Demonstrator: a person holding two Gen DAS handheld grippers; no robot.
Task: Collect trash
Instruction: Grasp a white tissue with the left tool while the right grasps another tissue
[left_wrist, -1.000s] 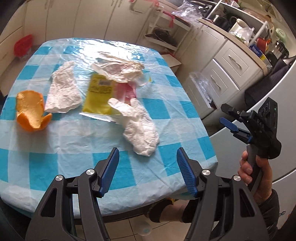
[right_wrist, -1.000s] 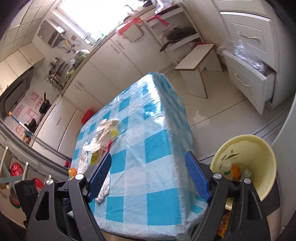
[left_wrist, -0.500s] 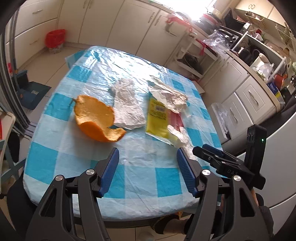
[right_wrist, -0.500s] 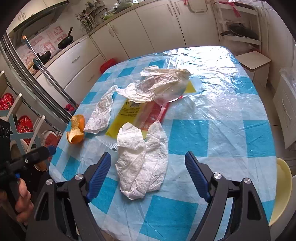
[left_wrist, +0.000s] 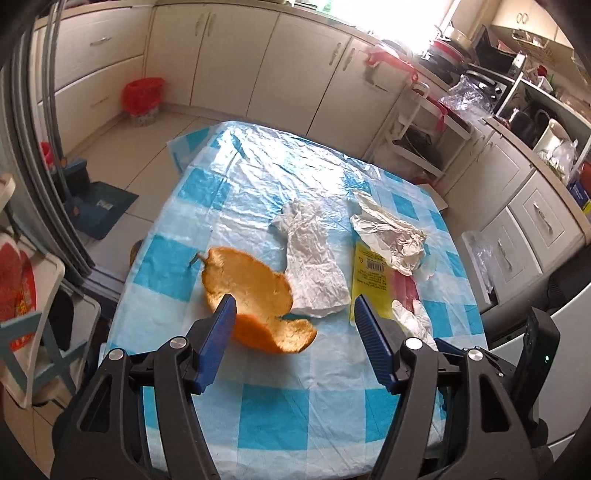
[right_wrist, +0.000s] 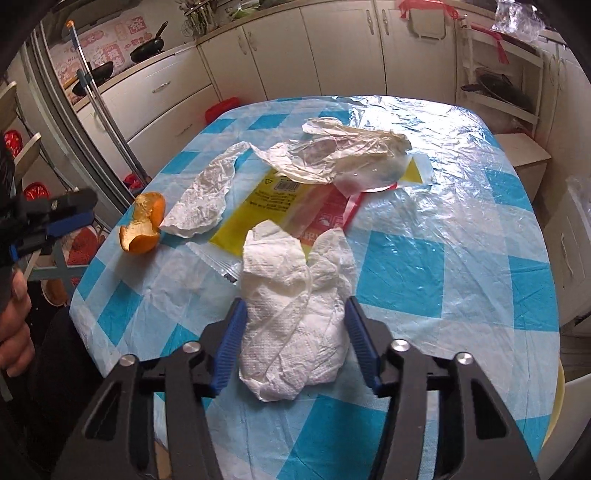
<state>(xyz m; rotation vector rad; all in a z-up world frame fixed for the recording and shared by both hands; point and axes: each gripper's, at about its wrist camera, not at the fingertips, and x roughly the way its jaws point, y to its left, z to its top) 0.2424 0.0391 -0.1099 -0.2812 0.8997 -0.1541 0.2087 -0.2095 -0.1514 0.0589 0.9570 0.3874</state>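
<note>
Down at the near table edge, the right gripper (right_wrist: 293, 317) straddles a crumpled, dimpled white paper towel (right_wrist: 295, 314), its ribbed blue jaws closing with the wad between them. Further left, the left gripper (left_wrist: 291, 308) stands spread above a curled orange peel (left_wrist: 255, 295), not gripping it. Both lie on a glossy blue-checked plastic tablecloth (right_wrist: 424, 266), beside a wrinkled tissue (left_wrist: 314, 266), a flat yellow wrapper (right_wrist: 273, 206) and a crinkly translucent bag (right_wrist: 332, 151).

The table (right_wrist: 461, 206) is covered by a glossy, wrinkled plastic sheet over blue-checked cloth. A crumpled paper towel (right_wrist: 295, 314) is seen embossed and matt. The orange peel (left_wrist: 255, 295) looks pithy inside, and the yellow packet (right_wrist: 273, 206) is shiny plastic.
</note>
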